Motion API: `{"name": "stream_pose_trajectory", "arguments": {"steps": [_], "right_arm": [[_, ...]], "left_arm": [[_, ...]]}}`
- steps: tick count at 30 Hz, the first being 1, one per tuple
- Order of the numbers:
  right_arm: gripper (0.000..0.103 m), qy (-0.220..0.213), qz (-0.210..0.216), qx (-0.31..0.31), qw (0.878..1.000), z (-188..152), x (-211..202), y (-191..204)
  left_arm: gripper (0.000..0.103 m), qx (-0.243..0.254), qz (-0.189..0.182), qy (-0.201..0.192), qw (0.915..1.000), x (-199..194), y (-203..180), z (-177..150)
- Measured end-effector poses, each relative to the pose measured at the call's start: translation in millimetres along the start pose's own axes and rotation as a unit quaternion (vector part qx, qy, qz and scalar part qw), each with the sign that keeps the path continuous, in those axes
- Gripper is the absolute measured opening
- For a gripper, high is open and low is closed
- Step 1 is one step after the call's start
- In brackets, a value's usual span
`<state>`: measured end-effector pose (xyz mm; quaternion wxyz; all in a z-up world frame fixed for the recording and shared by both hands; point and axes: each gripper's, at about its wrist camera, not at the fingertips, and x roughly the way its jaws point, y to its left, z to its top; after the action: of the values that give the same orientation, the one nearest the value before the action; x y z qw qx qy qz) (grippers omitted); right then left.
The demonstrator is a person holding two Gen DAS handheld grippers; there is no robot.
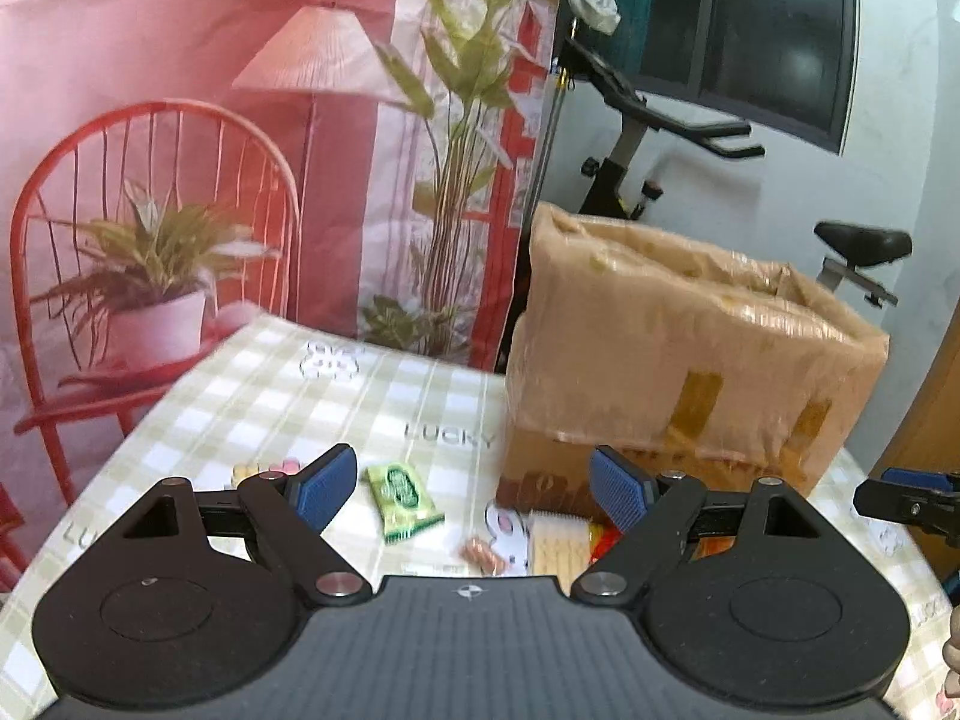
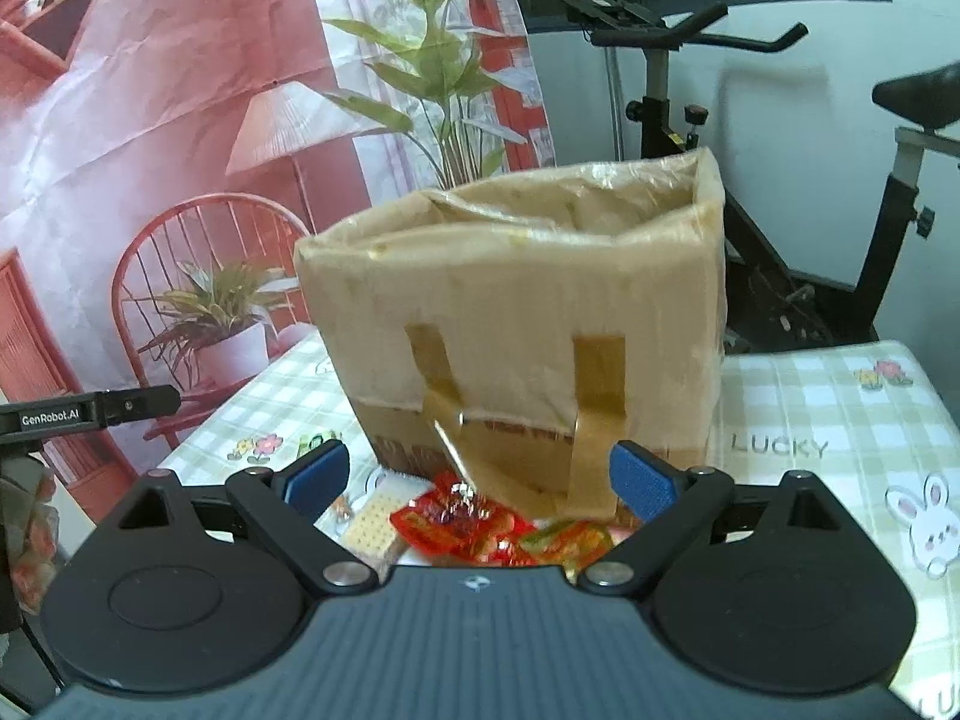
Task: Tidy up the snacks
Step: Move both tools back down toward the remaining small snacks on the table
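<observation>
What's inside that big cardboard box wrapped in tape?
The tall brown cardboard box is open at the top, but only its inner walls show. Whatever lies at the bottom is hidden by its front wall.

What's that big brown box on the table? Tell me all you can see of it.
The cardboard box is a tall brown carton wrapped in glossy clear tape, with two darker tape strips down its front. Its top is open, the rim crumpled. It stands upright on the checked tablecloth, with snack packets lying at its base.
</observation>
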<state>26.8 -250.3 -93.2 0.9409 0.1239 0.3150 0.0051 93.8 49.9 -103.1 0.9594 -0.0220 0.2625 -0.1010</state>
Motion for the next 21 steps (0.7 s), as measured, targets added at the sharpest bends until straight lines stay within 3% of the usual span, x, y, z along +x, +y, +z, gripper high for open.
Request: {"name": "stream_pose_trajectory", "arguments": {"steps": [10, 15, 21], "right_arm": [[0.093, 0.062, -0.016, -0.014, 0.998, -49, 10, -12], [0.086, 0.116, -0.018, -0.038, 0.992, -78, 23, -6], [0.078, 0.161, -0.032, -0.023, 0.986, -99, 40, -7]], "left_arm": [[0.086, 0.0, -0.004, 0.045, 0.999, 1, -3, -41], [0.086, 0.004, -0.012, 0.068, 0.9976, 10, -6, -56], [0.086, 0.006, -0.013, 0.075, 0.9971, 13, -4, -64]]}}
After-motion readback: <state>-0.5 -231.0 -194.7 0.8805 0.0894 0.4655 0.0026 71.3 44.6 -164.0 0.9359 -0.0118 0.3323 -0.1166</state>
